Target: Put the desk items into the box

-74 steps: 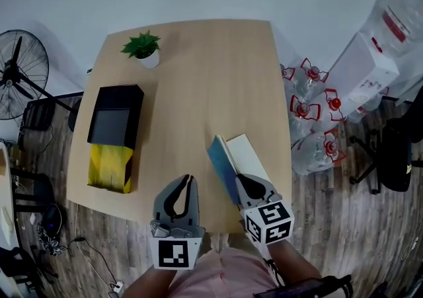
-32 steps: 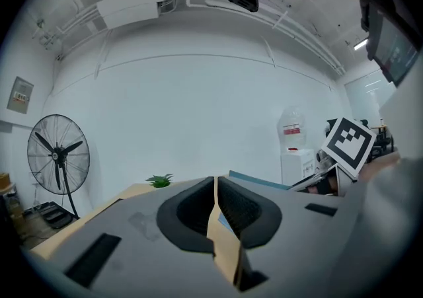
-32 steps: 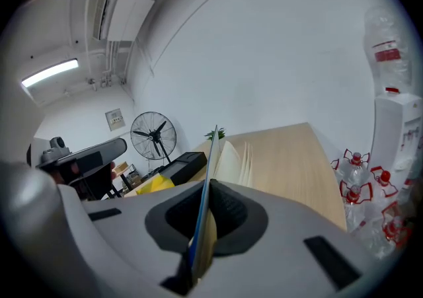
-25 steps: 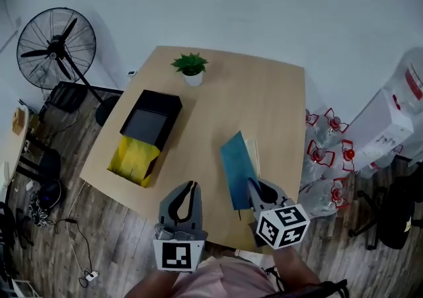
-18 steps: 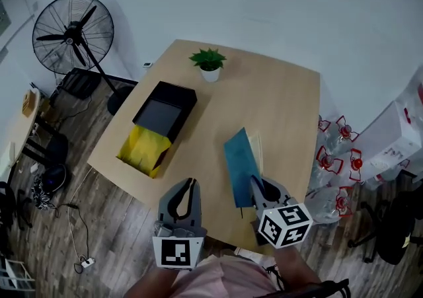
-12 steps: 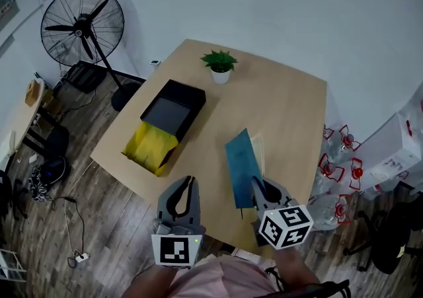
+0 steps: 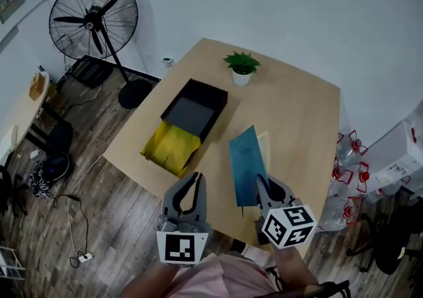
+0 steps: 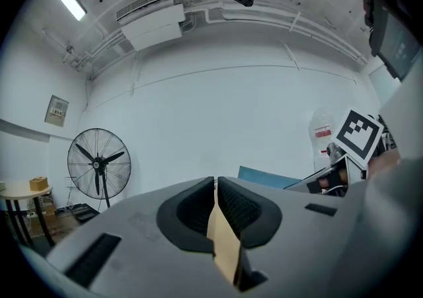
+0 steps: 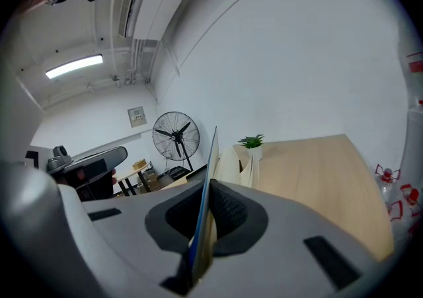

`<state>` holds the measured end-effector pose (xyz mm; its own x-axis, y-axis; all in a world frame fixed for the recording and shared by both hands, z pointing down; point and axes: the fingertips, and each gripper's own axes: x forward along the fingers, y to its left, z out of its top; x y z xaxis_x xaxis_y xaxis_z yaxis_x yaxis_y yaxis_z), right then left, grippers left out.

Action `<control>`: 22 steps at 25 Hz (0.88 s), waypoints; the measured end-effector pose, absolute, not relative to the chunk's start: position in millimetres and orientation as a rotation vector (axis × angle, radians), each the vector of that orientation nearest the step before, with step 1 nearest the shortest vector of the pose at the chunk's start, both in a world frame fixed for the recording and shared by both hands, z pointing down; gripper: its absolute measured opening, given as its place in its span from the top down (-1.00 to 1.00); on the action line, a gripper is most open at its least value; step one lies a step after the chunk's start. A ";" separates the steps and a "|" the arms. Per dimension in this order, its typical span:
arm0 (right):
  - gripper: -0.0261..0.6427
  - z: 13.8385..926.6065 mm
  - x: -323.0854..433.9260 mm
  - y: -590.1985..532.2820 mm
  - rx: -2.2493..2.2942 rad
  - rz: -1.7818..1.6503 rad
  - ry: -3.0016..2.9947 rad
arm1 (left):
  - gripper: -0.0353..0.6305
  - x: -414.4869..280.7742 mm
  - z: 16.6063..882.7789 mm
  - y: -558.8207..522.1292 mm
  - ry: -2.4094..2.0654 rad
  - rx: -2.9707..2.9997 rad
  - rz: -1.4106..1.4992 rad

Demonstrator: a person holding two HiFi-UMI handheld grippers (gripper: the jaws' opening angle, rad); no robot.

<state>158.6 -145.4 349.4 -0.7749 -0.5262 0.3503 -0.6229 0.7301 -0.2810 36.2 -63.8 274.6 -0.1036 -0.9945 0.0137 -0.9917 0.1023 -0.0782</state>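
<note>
Raised since earlier: blue notebook (image 7: 246,166), seemingly clear of desk (image 7: 297,125) | right gripper (image 7: 264,186) fingers clamped on its near edge | left gripper (image 7: 190,182) fingers closed, empty | box (image 7: 209,87) open at 10 o'clock, notebook not in yet

Two grey hand-held grippers over pink clothing

The left gripper (image 7: 195,179) and the right gripper (image 7: 260,183) have pale grey shells with dark, curved, ribbed jaw pads. Each carries a white marker cube (image 7: 182,248) printed with black squares. The person wears a pink garment (image 7: 218,280).
</note>
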 end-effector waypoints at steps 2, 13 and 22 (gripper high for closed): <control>0.90 348.9 141.9 -139.3 0.910 0.555 -2.686 | 0.82 19.4 274.9 -58.8 2.302 -2.075 -0.095; 0.90 350.5 69.3 -115.7 0.954 0.501 -2.654 | 0.82 -56.9 276.1 -33.3 2.279 -2.095 -0.033; 0.90 338.3 15.4 -94.0 0.991 0.449 -2.659 | 0.82 -117.2 275.6 0.7 2.281 -2.084 -0.002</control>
<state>15.4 -94.0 338.3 -0.7304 -0.5856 0.3515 -0.6685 0.7183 -0.1926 -117.2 0.7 275.6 -0.0894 -0.9953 -0.0374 -0.9952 0.0907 -0.0361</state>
